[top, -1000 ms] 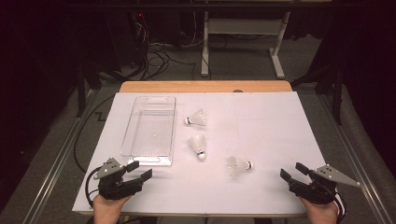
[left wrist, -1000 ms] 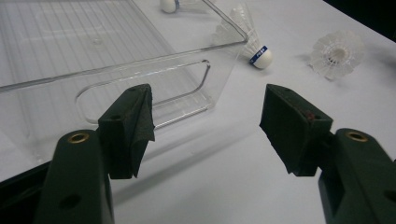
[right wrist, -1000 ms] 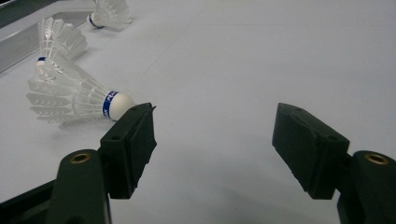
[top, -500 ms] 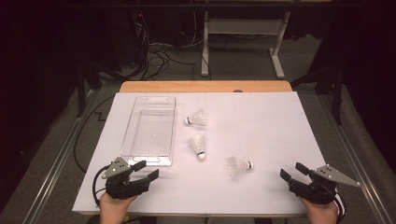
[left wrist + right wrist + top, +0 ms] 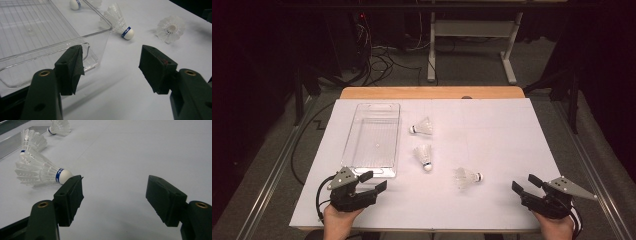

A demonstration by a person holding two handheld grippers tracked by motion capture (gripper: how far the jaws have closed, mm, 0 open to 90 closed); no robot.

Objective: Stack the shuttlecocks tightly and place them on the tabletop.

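Three white shuttlecocks lie on the white table: one by the tray (image 5: 422, 127), one in the middle (image 5: 424, 156), one nearer the front (image 5: 466, 177). A clear plastic tray (image 5: 354, 165) stands left of them with nothing in it. My left gripper (image 5: 374, 181) is open just in front of the tray's near right corner. In the left gripper view the tray (image 5: 50, 48) is close ahead, with two shuttlecocks (image 5: 120, 22) (image 5: 171, 28) beyond. My right gripper (image 5: 524, 182) is open at the front right, and the front shuttlecock (image 5: 42, 171) lies just left of its left jaw.
The white sheet (image 5: 492, 130) covers the table, with a bare wooden strip (image 5: 432, 93) at the far edge. Cables and a stand's legs (image 5: 432, 55) lie on the floor beyond. The tray's rim (image 5: 12, 142) appears at the left of the right gripper view.
My left gripper has moved a little to the right, toward the tray's near right corner. The right gripper and the shuttlecocks have stayed put.
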